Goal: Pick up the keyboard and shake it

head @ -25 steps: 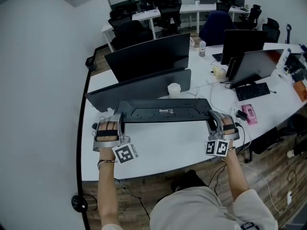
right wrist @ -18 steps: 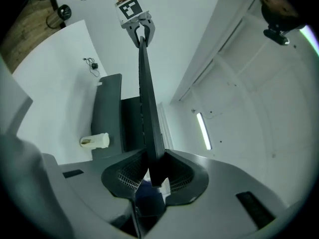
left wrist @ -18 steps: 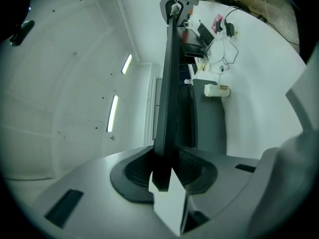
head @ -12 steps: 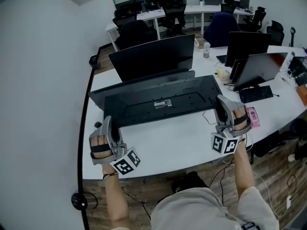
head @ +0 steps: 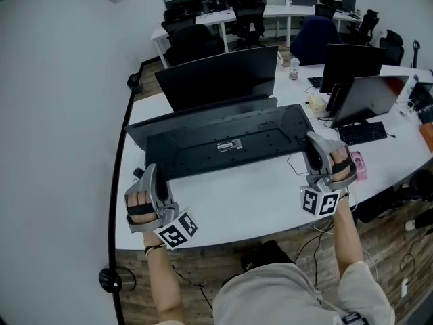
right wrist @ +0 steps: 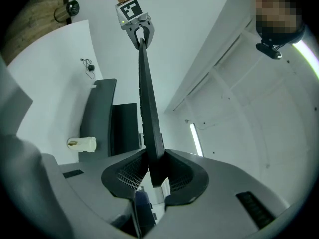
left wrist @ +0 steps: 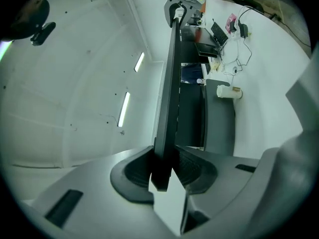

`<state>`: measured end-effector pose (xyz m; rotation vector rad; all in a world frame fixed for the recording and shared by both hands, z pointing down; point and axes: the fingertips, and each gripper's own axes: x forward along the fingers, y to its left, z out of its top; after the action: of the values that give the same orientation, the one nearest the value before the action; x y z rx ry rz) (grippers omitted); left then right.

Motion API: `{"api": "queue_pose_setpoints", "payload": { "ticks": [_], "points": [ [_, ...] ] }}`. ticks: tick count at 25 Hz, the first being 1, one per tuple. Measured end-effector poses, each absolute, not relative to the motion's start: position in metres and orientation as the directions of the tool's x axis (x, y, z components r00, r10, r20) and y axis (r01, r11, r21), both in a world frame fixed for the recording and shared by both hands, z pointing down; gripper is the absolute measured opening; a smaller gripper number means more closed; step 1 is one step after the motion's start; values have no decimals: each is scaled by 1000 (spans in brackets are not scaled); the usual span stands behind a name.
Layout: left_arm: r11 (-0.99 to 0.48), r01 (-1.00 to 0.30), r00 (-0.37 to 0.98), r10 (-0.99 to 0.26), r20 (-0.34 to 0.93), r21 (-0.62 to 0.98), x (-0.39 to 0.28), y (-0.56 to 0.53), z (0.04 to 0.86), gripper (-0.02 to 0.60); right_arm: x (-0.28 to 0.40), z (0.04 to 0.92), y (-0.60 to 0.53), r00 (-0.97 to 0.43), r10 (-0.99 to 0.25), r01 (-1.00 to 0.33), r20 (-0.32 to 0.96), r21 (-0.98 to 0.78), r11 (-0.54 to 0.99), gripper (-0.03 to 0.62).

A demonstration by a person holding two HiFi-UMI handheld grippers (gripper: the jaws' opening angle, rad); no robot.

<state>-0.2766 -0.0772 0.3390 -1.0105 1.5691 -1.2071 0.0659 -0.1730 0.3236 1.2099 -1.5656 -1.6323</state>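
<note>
I held the keyboard (head: 230, 144) above the worktop (head: 250, 202), left claw (head: 153, 179) and right claw (head: 313, 157) each clamped on an end; those thin edge grips could slip if I shook hard.

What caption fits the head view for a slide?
Two-handed lift: left tongs and right tongs clamp the black keyboard by its ends above the white desk, underside up.

Cool, even light, seemingly from ceiling strips (left wrist: 124, 108); fisheye edges bend darkly.
</note>
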Motion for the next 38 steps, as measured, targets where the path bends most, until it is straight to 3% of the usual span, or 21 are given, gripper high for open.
{"api": "queue_pose_setpoints", "payload": {
  "ticks": [10, 20, 23, 28, 32, 35, 38],
  "points": [
    [-89, -140, -245, -962, 122, -986, -273, -97, 445, 115, 65, 424, -199, -452, -884, -55, 115, 986, 156, 129],
    [-260, -196, -195, -935, 297, -946, -272, -94, 530, 115, 63, 506, -199, -453, -832, 25, 319, 938, 346, 127],
    [-367, -288, -113, -904, 412, -885, -276, -92, 559, 115, 61, 525, -195, -469, -767, 79, 438, 886, 458, 127],
    [-623, -339, 88, -767, 635, -705, -274, -77, 598, 115, 60, 547, -181, -491, -514, 197, 703, 665, 721, 126],
    [-823, -473, 389, -516, 763, -316, -267, -52, 618, 115, 63, 558, -164, -479, -185, 290, 858, 354, 889, 124],
    [-872, -486, 586, -371, 720, -54, -260, -35, 608, 114, 64, 551, -150, -497, 87, 313, 863, 85, 946, 123],
    [-855, -494, 739, -318, 594, 157, -258, -28, 599, 115, 62, 534, -149, -601, 274, 281, 751, -123, 952, 121]
  ]
}}
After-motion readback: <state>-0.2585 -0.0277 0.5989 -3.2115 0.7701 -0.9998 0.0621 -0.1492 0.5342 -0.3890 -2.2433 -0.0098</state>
